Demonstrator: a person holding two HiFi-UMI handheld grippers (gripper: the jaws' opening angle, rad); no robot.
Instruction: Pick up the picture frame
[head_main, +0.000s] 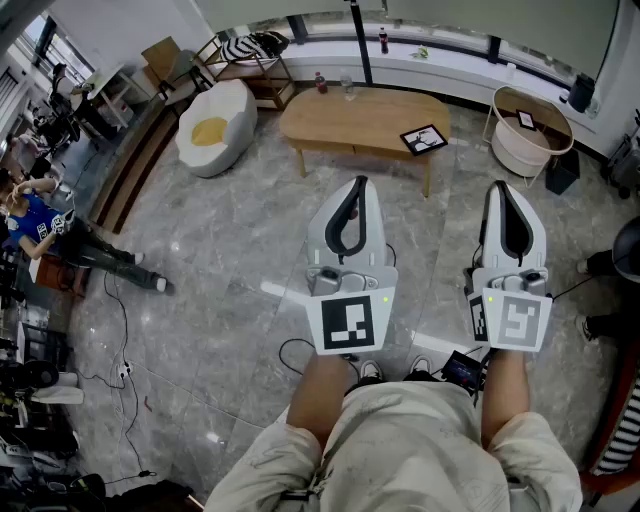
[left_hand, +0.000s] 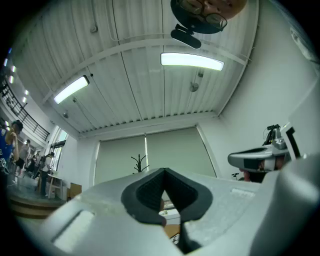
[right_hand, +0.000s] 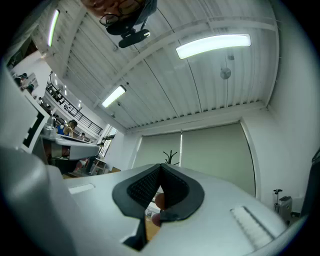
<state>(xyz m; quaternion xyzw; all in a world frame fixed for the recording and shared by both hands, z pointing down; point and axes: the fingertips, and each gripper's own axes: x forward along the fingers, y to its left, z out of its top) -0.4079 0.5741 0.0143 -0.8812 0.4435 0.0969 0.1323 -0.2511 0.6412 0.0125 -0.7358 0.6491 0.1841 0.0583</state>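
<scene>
Picture frame (head_main: 424, 139) flat on wooden table (head_main: 335, 116), well ahead of both grippers. Left gripper (head_main: 359, 185) clenched, empty. Right gripper (head_main: 500, 188) clenched, empty. Both angled slightly upward.

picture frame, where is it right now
In the head view the picture frame lies flat on the right end of the wooden table, upper middle of the picture, left of the round white basket.
</scene>
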